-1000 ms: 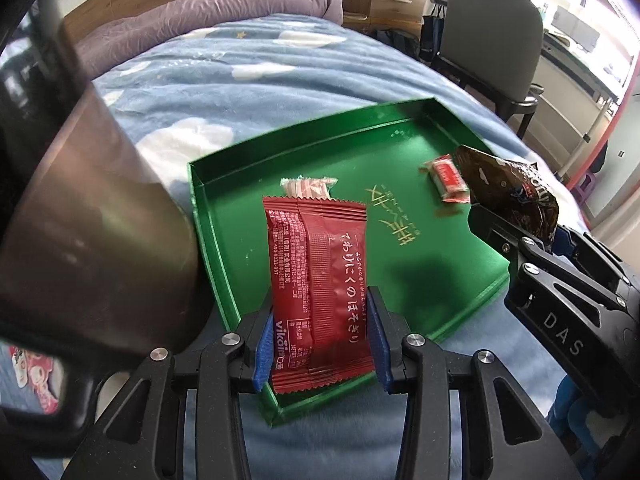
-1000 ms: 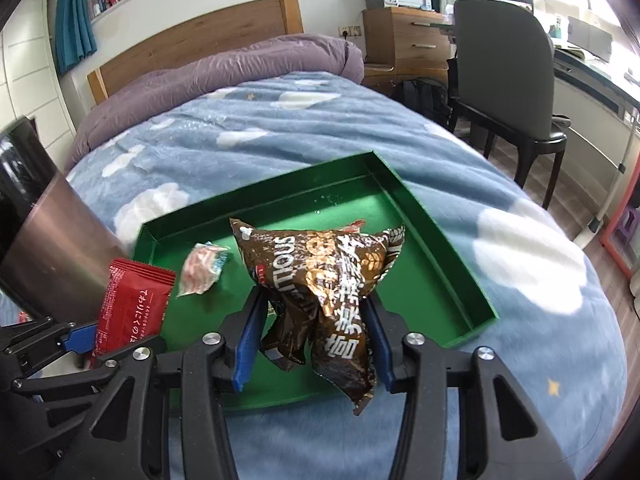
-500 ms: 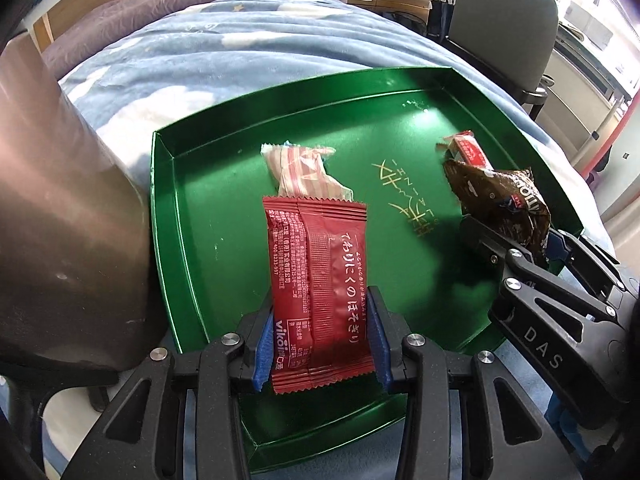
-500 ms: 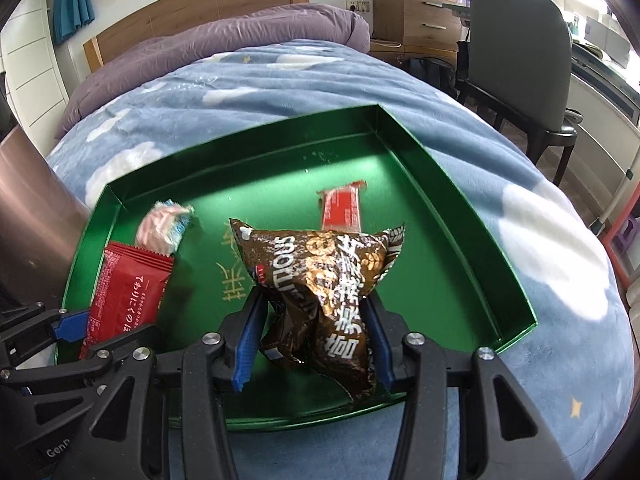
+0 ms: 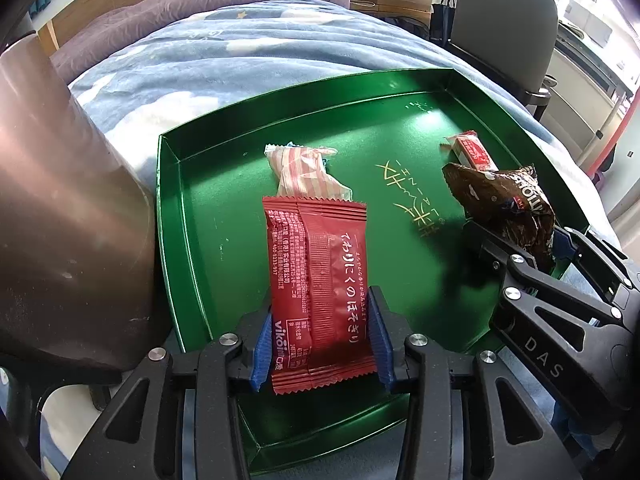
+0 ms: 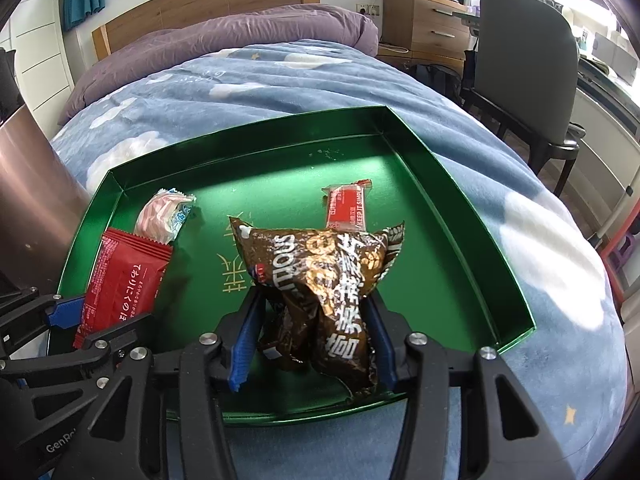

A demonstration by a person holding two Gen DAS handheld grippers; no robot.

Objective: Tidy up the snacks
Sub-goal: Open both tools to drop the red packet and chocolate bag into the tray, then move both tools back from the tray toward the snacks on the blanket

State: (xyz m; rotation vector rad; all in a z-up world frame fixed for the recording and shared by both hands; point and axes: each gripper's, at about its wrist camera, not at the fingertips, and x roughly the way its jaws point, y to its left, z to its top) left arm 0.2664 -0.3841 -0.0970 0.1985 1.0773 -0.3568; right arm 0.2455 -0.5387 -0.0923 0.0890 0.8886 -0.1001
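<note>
A green tray (image 5: 192, 240) (image 6: 460, 216) lies on the blue bed cover. My left gripper (image 5: 320, 340) is shut on a red snack packet (image 5: 320, 280) and holds it over the tray's near left part; the packet also shows in the right wrist view (image 6: 124, 280). My right gripper (image 6: 312, 344) is shut on a brown snack bag (image 6: 320, 280) over the tray's near right part; the bag also shows in the left wrist view (image 5: 504, 208). A pink striped candy (image 5: 304, 172) (image 6: 160, 216) and a small red bar (image 5: 472, 152) (image 6: 348, 208) lie in the tray.
A tall brown metallic container (image 5: 60, 220) (image 6: 28, 208) stands just left of the tray. A purple duvet (image 6: 224, 44) lies at the bed's head. A dark chair (image 6: 524, 76) and a wooden dresser (image 6: 428, 28) stand to the right.
Both grippers have moved forward and down over the tray with their packets still held. The tray now fills more of both views.
</note>
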